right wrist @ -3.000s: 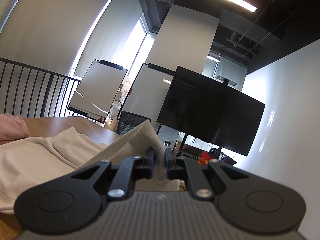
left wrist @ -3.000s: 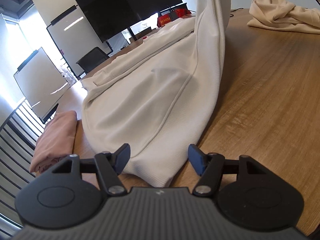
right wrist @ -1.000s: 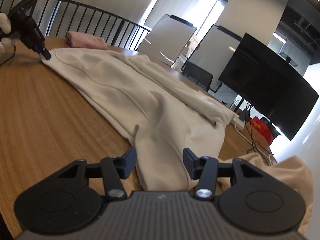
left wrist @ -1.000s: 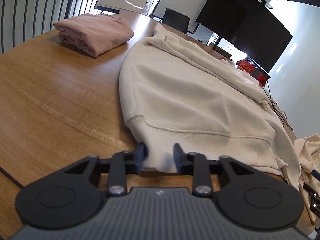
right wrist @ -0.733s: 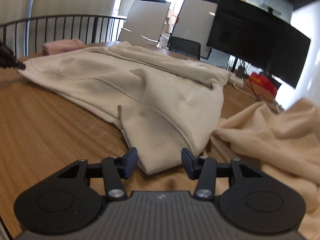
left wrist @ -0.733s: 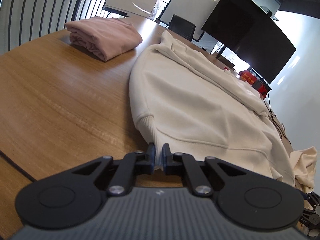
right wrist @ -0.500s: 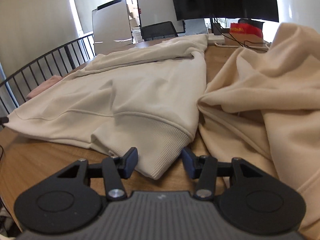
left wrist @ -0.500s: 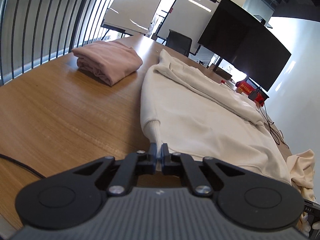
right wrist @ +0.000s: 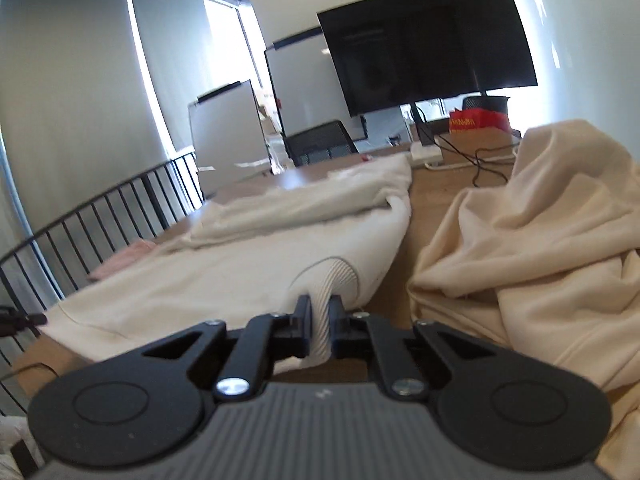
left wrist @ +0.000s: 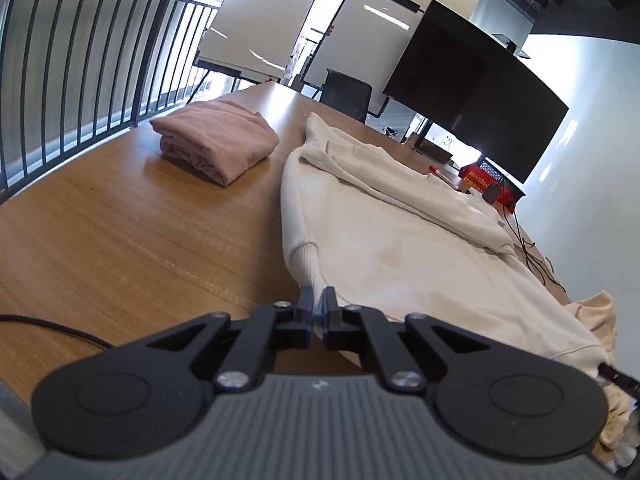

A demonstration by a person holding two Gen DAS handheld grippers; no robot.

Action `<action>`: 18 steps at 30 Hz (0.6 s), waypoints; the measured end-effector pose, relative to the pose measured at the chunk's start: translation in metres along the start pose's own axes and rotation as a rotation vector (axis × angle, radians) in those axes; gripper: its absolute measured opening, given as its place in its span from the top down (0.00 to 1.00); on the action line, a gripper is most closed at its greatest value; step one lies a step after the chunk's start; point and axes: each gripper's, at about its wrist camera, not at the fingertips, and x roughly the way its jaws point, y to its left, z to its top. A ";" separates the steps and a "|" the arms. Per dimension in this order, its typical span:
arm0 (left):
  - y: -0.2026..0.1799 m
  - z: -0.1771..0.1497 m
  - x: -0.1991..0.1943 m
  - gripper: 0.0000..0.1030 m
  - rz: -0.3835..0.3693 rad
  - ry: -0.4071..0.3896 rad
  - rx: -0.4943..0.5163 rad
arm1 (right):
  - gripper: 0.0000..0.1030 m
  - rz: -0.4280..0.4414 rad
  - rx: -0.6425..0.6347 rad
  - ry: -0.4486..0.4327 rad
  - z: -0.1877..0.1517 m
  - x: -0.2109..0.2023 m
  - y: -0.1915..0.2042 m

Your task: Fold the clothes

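— How are the two tools set?

— Both point forward and somewhat down over the wooden worktop (left wrist: 120, 232). The left tool (left wrist: 319, 304) is pinched tight on the near hem corner of the white sweatshirt (left wrist: 400, 248), beside a ribbed cuff. On the right tool (right wrist: 319, 312) the jaws are closing, with the sweatshirt's (right wrist: 224, 280) ribbed hem bunched between them and the pads already pressing it.

— Where does the garment lie?

— Spread flat on the worktop, running from the tools toward twelve o'clock. A folded pink garment (left wrist: 216, 144) sits at ten o'clock in the left view; a crumpled cream garment (right wrist: 532, 232) lies at two o'clock in the right view.

— Anything unclear?

— The right view is blurred, and each tool body hides the near hem edge.
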 end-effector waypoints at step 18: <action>-0.050 0.030 0.073 0.93 0.023 0.002 0.252 | 0.91 0.073 0.156 0.004 0.123 0.180 -0.050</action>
